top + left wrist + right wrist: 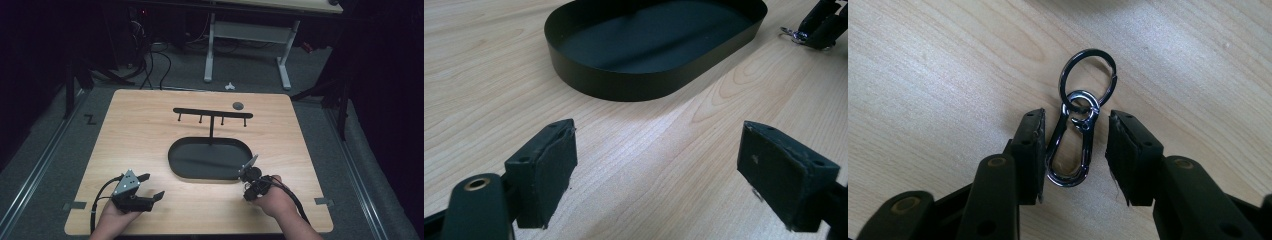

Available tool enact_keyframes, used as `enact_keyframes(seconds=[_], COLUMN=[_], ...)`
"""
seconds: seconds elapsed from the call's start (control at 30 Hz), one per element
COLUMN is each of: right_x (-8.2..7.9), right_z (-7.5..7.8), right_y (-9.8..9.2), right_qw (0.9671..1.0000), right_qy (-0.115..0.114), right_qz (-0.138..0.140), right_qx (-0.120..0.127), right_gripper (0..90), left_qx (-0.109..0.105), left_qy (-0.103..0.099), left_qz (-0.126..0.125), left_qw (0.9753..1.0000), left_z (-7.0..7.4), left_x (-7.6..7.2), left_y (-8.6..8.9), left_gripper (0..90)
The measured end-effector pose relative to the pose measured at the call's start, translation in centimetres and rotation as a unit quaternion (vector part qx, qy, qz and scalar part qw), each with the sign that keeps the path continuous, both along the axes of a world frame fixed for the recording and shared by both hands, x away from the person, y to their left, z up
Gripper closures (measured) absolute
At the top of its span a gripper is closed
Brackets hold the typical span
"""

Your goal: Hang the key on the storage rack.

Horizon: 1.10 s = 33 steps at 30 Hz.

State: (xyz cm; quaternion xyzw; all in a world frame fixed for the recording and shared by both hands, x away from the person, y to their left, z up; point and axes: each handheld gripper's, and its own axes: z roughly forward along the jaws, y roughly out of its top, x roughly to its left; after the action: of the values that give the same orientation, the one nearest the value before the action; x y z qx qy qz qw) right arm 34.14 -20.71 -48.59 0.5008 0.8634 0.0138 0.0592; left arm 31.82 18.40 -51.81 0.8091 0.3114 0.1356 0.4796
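wooden table [150,130], one oval tray [176,161], one keyring clip [1071,145] between right hand-held gripper [1075,150] jaws, untouched, left hand-held gripper [659,165] wide open, empty

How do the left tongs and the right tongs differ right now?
The left tongs gape wide over bare wood; the right tongs have narrowed around a metal key clip with a ring, lying on the table, a gap still showing on one side. The left sit away from the black tray; the right sit by its near corner. Both are black and held low.
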Motion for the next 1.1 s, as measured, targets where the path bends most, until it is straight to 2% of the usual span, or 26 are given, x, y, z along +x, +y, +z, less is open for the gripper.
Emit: enact_keyframes(seconds=[0.2,0.43,0.53,0.67,0.9,1.1], right_x=[0.1,0.2,0.2,0.2,0.0,-0.1], right_z=[-0.2,-0.2,0.1,0.5,0.0,-0.2], right_y=[0.0,-0.3,-0.7,-1.0,-0.8,-0.6], right_qw=[0.9999,0.9997,0.9991,0.9992,0.9993,0.9993], right_qy=[0.009,0.016,0.017,0.013,0.020,0.022], right_qz=[-0.006,-0.015,-0.022,-0.023,-0.020,-0.009], right_qx=[0.002,0.014,0.031,0.029,0.025,0.027], right_gripper=[64.6,68.4,69.0,71.1,63.4,67.8], left_qx=[-0.001,0.000,0.000,0.001,0.001,0.001], left_qy=[0.000,-0.001,-0.002,-0.001,-0.002,-0.002], left_qz=[0.000,-0.001,-0.001,-0.002,-0.003,-0.004], left_qw=[1.0000,1.0000,1.0000,1.0000,1.0000,1.0000], left_z=[0.0,0.0,0.0,0.0,0.1,0.1], left_x=[0.0,0.0,0.0,0.1,0.0,0.0], left_y=[0.0,0.0,0.0,-0.1,-0.1,-0.1], left_gripper=[16.9,17.1,17.2,17.3,17.4,17.4])
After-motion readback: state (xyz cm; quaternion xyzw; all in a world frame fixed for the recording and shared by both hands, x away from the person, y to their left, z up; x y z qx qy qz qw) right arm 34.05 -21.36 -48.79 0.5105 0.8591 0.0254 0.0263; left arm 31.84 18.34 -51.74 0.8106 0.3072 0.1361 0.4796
